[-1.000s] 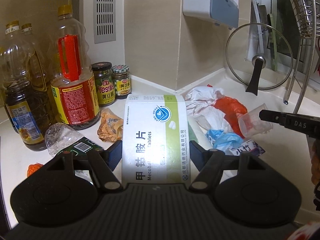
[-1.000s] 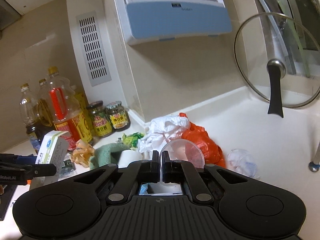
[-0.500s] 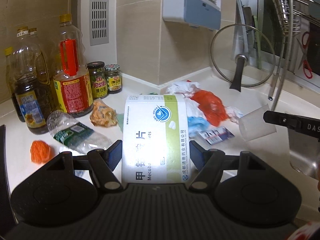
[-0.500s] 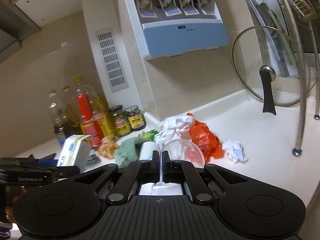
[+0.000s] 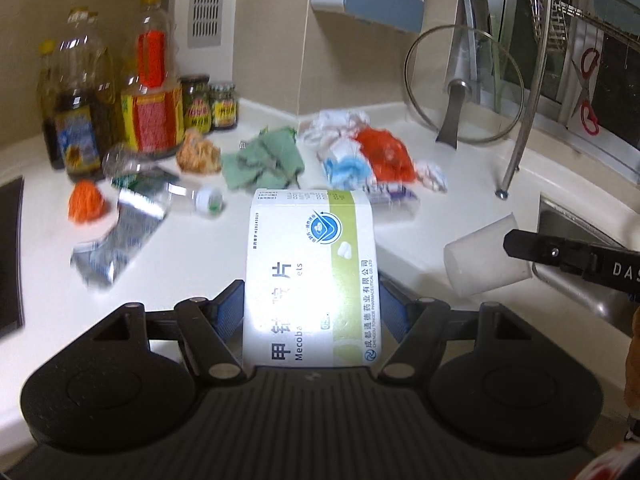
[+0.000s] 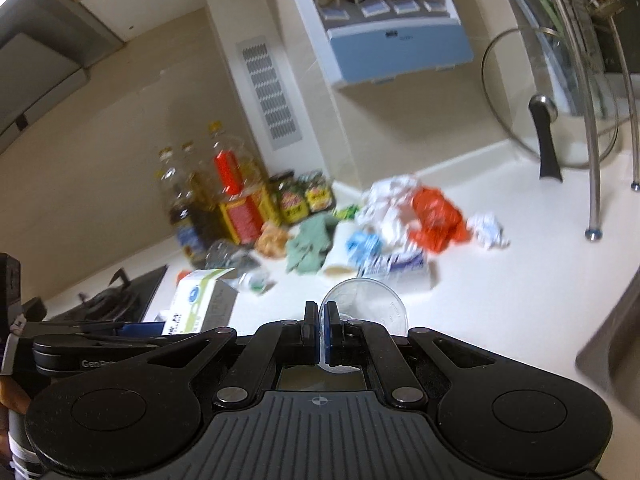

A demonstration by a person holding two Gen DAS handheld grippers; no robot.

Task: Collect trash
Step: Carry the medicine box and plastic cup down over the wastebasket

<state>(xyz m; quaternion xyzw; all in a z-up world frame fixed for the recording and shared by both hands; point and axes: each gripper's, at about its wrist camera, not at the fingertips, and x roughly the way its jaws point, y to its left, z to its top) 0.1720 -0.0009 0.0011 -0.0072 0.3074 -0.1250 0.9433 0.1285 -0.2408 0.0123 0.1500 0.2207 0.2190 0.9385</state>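
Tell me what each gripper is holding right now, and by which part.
Left gripper: the tablet box, clamped across its two long sides. Right gripper: the clear plastic cup, pinched by its rim wall.

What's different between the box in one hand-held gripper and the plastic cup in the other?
The medicine box is opaque, white and green with printed text; the plastic cup is see-through and plain. The box is flat-sided, the cup round. The left hand-held gripper holds the box across its width with jaws wide; the right hand-held gripper pinches only the cup's thin rim, jaws nearly together. Both are held up off the counter.
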